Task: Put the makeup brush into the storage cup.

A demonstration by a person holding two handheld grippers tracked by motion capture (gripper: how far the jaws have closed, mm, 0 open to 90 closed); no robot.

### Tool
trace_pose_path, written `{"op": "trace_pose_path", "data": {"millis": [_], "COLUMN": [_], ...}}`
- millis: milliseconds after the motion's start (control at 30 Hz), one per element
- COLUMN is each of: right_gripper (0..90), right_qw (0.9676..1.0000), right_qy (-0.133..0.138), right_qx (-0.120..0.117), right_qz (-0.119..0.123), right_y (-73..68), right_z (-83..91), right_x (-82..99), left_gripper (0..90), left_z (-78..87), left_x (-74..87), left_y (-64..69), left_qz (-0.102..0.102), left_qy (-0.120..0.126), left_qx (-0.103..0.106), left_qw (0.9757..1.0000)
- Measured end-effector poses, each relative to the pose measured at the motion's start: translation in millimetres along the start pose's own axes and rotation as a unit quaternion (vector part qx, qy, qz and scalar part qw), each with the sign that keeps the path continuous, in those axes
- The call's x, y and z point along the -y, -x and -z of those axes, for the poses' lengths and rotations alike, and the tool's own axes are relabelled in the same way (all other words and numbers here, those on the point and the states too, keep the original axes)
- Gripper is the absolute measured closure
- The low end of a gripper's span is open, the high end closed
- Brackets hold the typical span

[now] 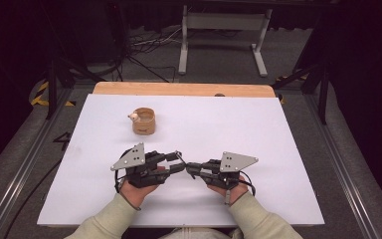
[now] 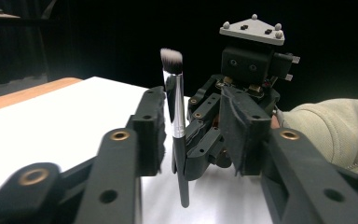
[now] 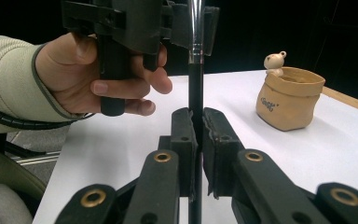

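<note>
A makeup brush (image 2: 178,107) with a black handle, silver ferrule and white-tipped bristles stands upright near the front middle of the white table top (image 1: 258,129). My right gripper (image 3: 196,122) is shut on the lower part of the brush handle (image 3: 196,88). My left gripper (image 2: 193,100) faces it tip to tip; its jaws flank the ferrule with a gap on one side, so the pads do not clamp it. In the high view the left gripper (image 1: 179,162) and right gripper (image 1: 190,168) meet just in front of the person.
A tan pouch-shaped cup (image 1: 143,121) with a small bear figure on its rim (image 3: 275,59) stands at the back left of the table top. A wooden strip (image 1: 179,88) runs along the far edge. Beyond are a white frame (image 1: 224,30) and floor cables.
</note>
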State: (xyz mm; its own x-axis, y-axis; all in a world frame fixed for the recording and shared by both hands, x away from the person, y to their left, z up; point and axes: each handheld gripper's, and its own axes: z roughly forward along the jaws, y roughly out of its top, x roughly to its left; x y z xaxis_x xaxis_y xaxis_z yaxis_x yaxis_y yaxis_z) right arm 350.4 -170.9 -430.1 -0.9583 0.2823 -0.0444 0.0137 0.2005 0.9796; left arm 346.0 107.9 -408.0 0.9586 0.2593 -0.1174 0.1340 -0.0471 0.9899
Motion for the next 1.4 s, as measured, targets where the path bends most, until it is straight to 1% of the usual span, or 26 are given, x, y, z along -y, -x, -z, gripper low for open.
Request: {"op": "trace_pose_path", "data": {"millis": [67, 267, 433, 467, 600, 667, 767, 933, 1100, 1200, 1267, 1300, 1400], "right_gripper": [83.7, 83.7, 83.7, 83.7, 83.7, 83.7, 83.7, 83.7, 83.7, 83.7, 83.7, 83.7, 83.6], "right_qw": [1.0000, 1.0000, 1.0000, 1.0000, 1.0000, 1.0000, 1.0000, 1.0000, 1.0000, 1.0000, 1.0000, 1.0000, 1.0000], "right_qy": [0.000, -0.003, -0.005, -0.006, -0.006, -0.006, -0.007, -0.007, -0.007, -0.007, -0.006, -0.005, -0.002], "right_qx": [0.000, 0.001, 0.001, 0.000, 0.001, 0.001, 0.000, 0.001, -0.001, 0.000, 0.000, 0.000, -0.003], "right_qz": [0.001, 0.002, 0.003, 0.003, 0.003, 0.003, 0.004, 0.004, 0.004, 0.005, 0.006, 0.006, 0.006], "right_y": [-0.1, -0.5, -0.6, -0.8, -0.9, -0.9, -1.0, -0.9, -1.2, -1.4, -1.3, -1.5, -1.8], "right_z": [0.0, -0.4, -0.7, -0.9, -1.0, -0.9, -1.1, -1.3, -1.3, -1.2, -1.1, -1.2, -1.1], "right_x": [-0.1, 0.1, 0.2, 0.3, 0.2, 0.2, 0.3, 0.4, 0.2, 0.1, -0.1, -0.2, -0.7], "left_gripper": [65.1, 69.2, 72.0, 73.7, 76.9, 77.5, 80.9, 81.8, 82.3, 82.6, 82.8, 82.8, 82.9], "left_z": [-0.6, -0.8, -1.0, -0.9, 0.4, 0.5, 1.0, 1.1, 1.2, 2.2, 2.3, 2.3, 2.5], "left_x": [0.3, 3.4, 4.1, 4.2, 4.8, 5.0, 5.1, 5.0, 4.4, 3.9, 3.6, 3.2, 2.4], "left_y": [0.1, -2.1, -1.7, -1.7, -2.8, -2.9, -3.2, -3.9, -2.8, -3.2, -2.2, -1.4, 0.2], "left_qz": [-0.001, 0.009, 0.005, 0.005, 0.014, 0.016, 0.016, 0.023, 0.021, 0.030, 0.027, 0.021, 0.015], "left_qy": [-0.003, -0.002, -0.006, -0.006, -0.007, -0.007, -0.007, -0.008, -0.009, -0.011, -0.010, -0.010, -0.011], "left_qx": [-0.002, 0.000, -0.004, -0.005, -0.010, -0.011, -0.013, -0.011, -0.011, -0.010, -0.011, -0.014, -0.016], "left_qw": [1.0000, 1.0000, 1.0000, 1.0000, 0.9998, 0.9998, 0.9998, 0.9996, 0.9997, 0.9995, 0.9995, 0.9996, 0.9997]}}
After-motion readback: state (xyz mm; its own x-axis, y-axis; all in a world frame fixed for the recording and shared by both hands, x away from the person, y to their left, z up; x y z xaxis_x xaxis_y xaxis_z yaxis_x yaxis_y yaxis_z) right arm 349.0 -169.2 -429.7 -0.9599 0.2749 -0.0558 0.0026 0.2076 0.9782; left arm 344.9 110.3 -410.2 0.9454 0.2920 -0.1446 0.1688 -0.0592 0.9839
